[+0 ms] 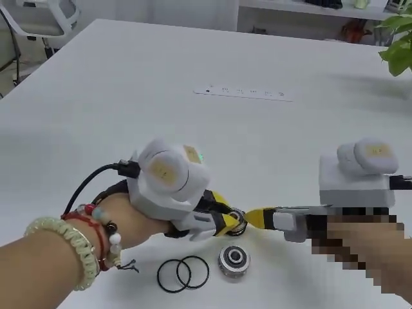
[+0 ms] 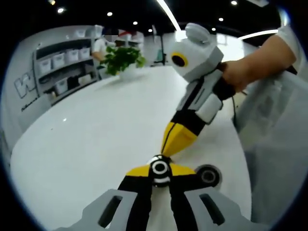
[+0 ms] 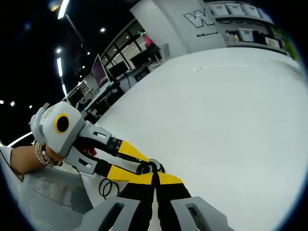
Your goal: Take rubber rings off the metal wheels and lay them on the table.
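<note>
Metal wheel [image 2: 160,169] sits pinched in the jaws of my left gripper [image 1: 233,220], with my right gripper [image 3: 154,175] pressed together at its rim. Two black rubber rings [image 1: 183,273] lie overlapping on the white table [image 1: 193,141], beside a second wheel [image 1: 233,259].

Held wheel [image 1: 237,219]: small and round, with a dark band around a pale face and a dark centre. I see it raised off the surface [image 1: 129,116], pinched between the fingers of the left gripper [image 2: 160,171]. The right gripper [image 3: 153,174], its fingers drawn to a point, touches the wheel's rim from the opposite side.
Loose wheel [image 1: 234,259]: silver metal with a ridged rim and a bearing in its hub. It lies flat on the surface, near me, just below the held wheel.
Rubber rings [image 1: 183,273]: two thin black hoops lying flat, overlapping each other, just left of the loose wheel. I can't tell if they touch it.
</note>
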`<state>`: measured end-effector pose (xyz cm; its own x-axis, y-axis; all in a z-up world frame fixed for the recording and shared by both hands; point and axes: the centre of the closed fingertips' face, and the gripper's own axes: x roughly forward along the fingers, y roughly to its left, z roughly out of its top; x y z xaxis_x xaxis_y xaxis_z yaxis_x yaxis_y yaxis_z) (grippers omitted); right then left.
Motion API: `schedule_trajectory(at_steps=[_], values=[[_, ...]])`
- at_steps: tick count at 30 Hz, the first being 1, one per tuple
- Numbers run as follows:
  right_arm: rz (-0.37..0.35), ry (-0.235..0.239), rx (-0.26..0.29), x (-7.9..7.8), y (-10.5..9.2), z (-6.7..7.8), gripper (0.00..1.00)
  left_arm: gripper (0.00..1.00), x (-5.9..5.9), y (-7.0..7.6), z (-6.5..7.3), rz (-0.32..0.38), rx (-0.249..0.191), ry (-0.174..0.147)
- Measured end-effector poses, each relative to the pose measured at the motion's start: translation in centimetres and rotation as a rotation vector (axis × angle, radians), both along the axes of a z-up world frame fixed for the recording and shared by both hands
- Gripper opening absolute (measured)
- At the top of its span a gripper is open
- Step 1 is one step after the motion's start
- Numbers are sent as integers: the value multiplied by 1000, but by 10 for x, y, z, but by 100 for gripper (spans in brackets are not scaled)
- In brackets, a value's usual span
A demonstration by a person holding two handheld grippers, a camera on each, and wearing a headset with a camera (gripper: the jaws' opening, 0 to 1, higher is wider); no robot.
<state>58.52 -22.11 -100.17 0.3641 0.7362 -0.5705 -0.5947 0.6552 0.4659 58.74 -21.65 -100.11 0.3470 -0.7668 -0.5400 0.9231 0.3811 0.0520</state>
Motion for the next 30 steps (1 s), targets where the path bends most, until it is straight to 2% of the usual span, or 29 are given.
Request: schedule_trajectory(at_steps=[30], values=[[32,-24,1,-1,5,5,0,13,0,0,-1,1,0,3]])
